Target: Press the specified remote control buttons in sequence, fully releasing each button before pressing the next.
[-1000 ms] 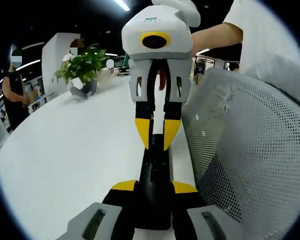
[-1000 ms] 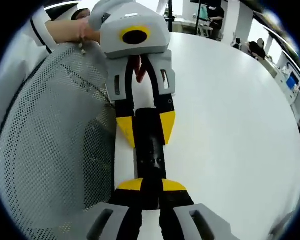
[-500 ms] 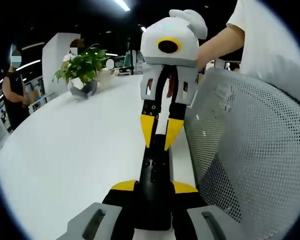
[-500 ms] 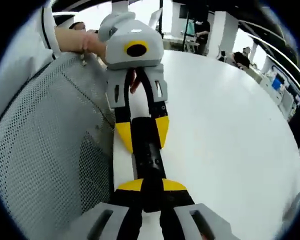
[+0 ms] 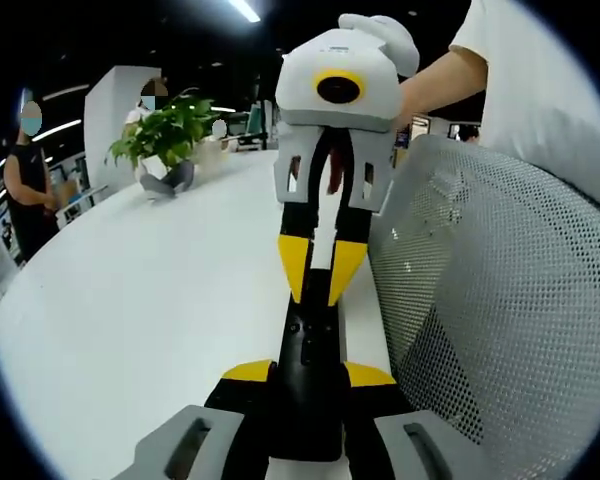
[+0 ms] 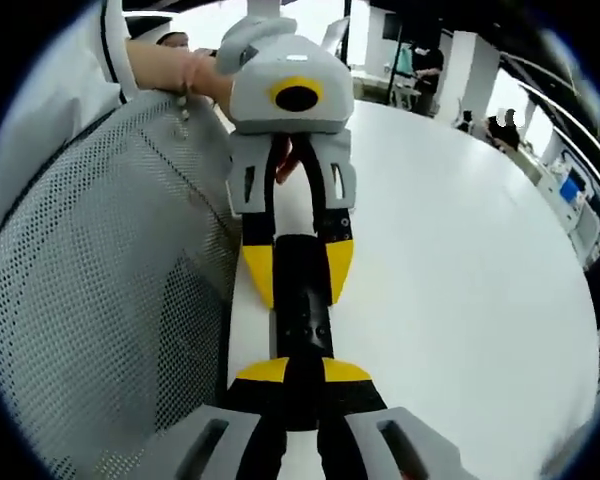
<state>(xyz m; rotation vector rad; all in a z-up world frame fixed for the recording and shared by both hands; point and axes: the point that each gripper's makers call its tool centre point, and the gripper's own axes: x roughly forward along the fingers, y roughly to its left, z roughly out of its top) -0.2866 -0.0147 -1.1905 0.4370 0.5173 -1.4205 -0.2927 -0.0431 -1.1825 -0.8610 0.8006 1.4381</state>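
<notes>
No writing is showing legibly. One black remote control (image 5: 308,375) is lying on the white desk (image 5: 150,300), gripped by the left hand-held gripper (image 5: 307,373); the right hand-held gripper (image 5: 318,281), jaws nearly together, is hovering above its far end beside one mesh chair (image 5: 500,300).

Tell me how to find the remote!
Start at the big white table, beside the grey mesh chair. The remote is the long black bar at the table's edge, between two hand-held grippers facing each other. It is the black thing among yellow tips.
</notes>
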